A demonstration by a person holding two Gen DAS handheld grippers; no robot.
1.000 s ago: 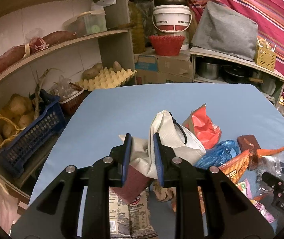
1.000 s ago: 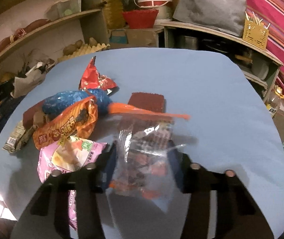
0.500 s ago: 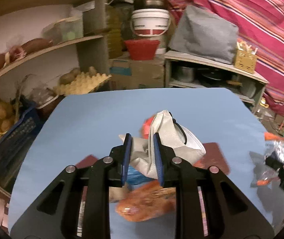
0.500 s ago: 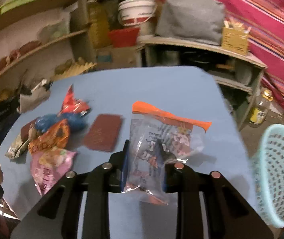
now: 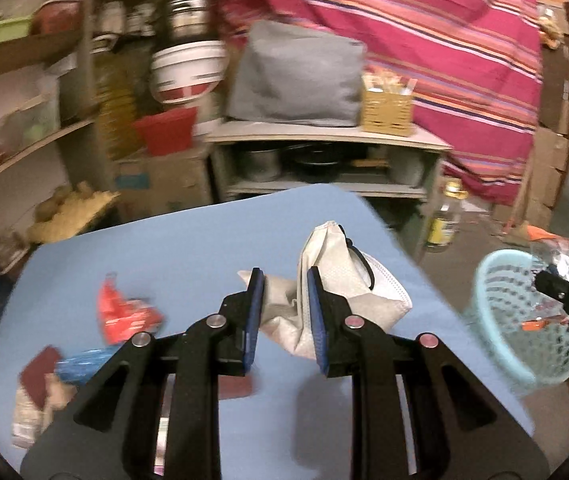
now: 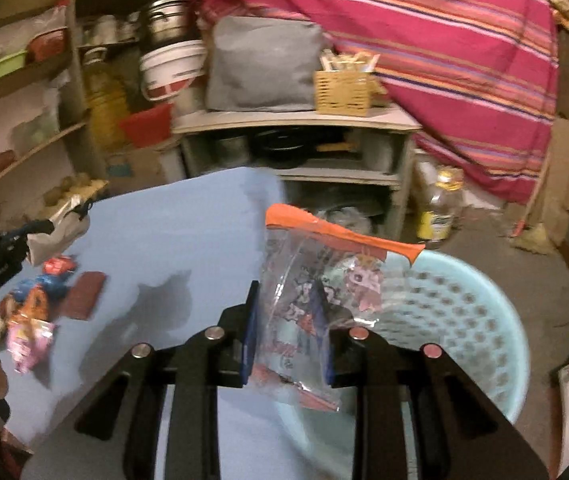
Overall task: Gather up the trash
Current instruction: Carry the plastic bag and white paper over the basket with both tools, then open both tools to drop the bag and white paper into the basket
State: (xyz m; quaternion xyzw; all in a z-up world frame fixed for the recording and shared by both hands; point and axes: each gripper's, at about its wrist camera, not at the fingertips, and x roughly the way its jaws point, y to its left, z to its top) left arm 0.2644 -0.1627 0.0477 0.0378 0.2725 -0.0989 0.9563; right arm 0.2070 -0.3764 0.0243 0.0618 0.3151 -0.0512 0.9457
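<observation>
My left gripper (image 5: 284, 276) is shut on a crumpled white face mask (image 5: 336, 280) and holds it above the blue table (image 5: 164, 248). My right gripper (image 6: 289, 294) is shut on a clear plastic bag with an orange top strip (image 6: 316, 276), hanging over the rim of a pale blue mesh basket (image 6: 464, 320) beside the table's right edge. That basket (image 5: 524, 320) shows at the right of the left wrist view, with the right gripper (image 5: 564, 288) and its bag above it. Loose wrappers (image 5: 124, 316) lie on the table's left part.
More wrappers (image 6: 32, 312) and a brown packet (image 6: 84, 294) lie at the table's left side. Shelves with pots, a white bucket (image 6: 168, 68) and a grey bag (image 6: 260, 64) stand behind. A bottle (image 6: 440, 208) stands on the floor by a striped cloth.
Both grippers have swung right, away from the wrapper pile. The right one closed on the clear bag, lifted it off the table and carried it over the basket. The left still holds the mask.
</observation>
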